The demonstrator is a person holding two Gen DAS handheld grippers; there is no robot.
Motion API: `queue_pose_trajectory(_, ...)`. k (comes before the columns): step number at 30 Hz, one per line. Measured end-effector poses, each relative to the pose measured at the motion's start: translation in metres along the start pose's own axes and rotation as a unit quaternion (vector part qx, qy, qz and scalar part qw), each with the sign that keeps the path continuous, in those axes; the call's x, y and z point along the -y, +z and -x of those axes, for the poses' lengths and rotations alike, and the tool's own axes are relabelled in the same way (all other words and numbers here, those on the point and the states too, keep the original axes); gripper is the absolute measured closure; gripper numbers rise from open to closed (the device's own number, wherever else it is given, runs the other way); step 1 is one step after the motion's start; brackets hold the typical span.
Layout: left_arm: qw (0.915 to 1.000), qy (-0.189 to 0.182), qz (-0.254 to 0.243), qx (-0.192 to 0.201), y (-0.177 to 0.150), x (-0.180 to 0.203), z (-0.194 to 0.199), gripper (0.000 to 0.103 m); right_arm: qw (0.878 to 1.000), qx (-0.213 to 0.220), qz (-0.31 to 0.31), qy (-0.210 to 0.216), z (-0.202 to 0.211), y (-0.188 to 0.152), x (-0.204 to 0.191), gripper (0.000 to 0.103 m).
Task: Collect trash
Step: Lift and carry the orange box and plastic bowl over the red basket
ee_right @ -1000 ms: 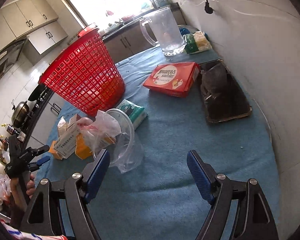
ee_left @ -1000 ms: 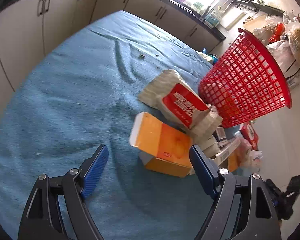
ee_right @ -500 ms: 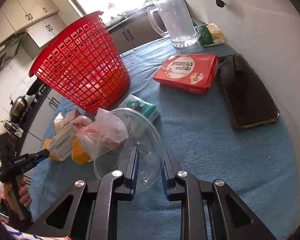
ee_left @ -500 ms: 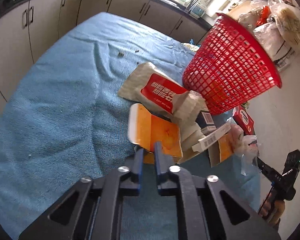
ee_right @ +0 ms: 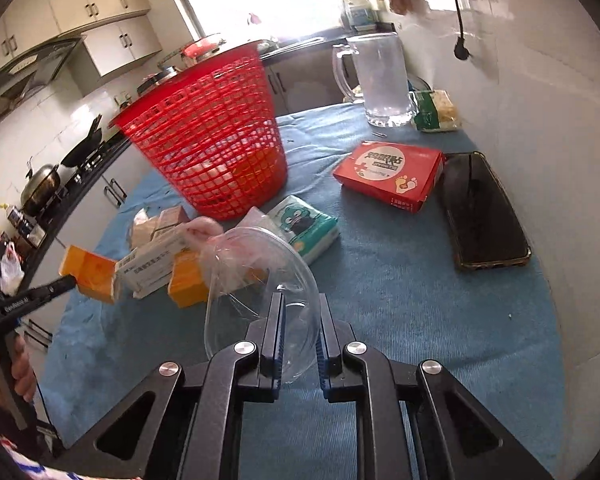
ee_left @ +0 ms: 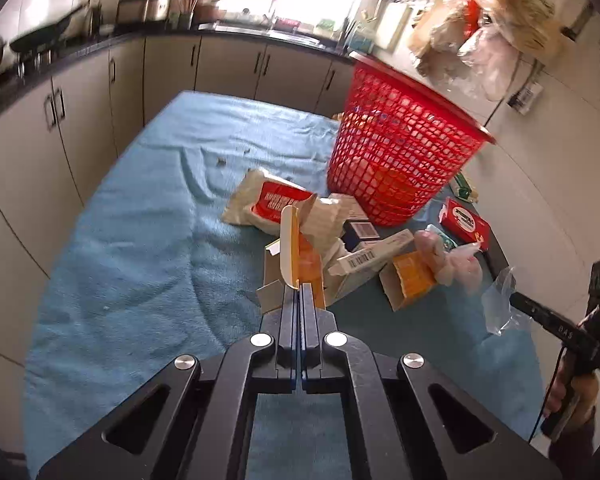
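Observation:
A red mesh basket point(ee_left: 396, 160) point(ee_right: 216, 140) stands on the blue cloth point(ee_left: 148, 248). A heap of trash lies in front of it. My left gripper point(ee_left: 300, 292) is closing its jaws on the flap of an orange carton point(ee_left: 304, 256) point(ee_right: 88, 272), which is raised off the cloth and stands on edge. My right gripper point(ee_right: 298, 300) is closing on the rim of a clear plastic bowl point(ee_right: 256, 280), tilted, with a crumpled clear bag point(ee_right: 228, 248) in it. Each gripper shows at the edge of the other's view.
In the heap are a white and red pouch point(ee_left: 276, 200), a long white barcoded box point(ee_left: 368, 258) and a small orange box point(ee_left: 412, 280). A green tissue pack point(ee_right: 306, 224), a red box point(ee_right: 392, 170), a black phone point(ee_right: 482, 216) and a glass jug point(ee_right: 380, 80) lie nearby.
Both grippers went from wide open to shut. The left took the orange carton and lifted it upright. The right took the clear bowl's rim and tipped it up.

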State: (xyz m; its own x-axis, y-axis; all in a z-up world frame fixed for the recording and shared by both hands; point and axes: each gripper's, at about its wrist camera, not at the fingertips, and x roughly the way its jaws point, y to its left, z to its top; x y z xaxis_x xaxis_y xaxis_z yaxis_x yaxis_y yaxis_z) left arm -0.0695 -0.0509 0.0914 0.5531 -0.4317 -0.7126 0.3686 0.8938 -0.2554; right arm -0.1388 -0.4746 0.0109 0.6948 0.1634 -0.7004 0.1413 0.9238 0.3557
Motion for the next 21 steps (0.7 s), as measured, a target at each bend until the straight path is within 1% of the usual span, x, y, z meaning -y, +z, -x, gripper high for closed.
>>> queue_pose_trajectory(5,0.9987,0.019,-0.035,0.032,-0.008,0.014,0.032,0.103,1.0,0.01,0.023,-0.007,0.015,-0.007,-0.01,0.089)
queue_pose_trajectory(8,0.9963,0.034,-0.056,0.055,-0.011,0.021,0.051,0.103,0.999,0.016,0.031,-0.008,0.023,-0.008,-0.015,0.089)
queue_pose_trajectory(11,0.9926,0.051,-0.081,0.075,-0.014,0.03,0.067,0.103,0.999,0.023,0.038,-0.006,0.032,-0.01,-0.02,0.089)
queue_pose_trajectory(21,0.9804,0.081,-0.141,0.111,-0.027,0.066,0.103,0.103,0.998,0.05,0.048,0.013,0.061,-0.016,-0.036,0.089)
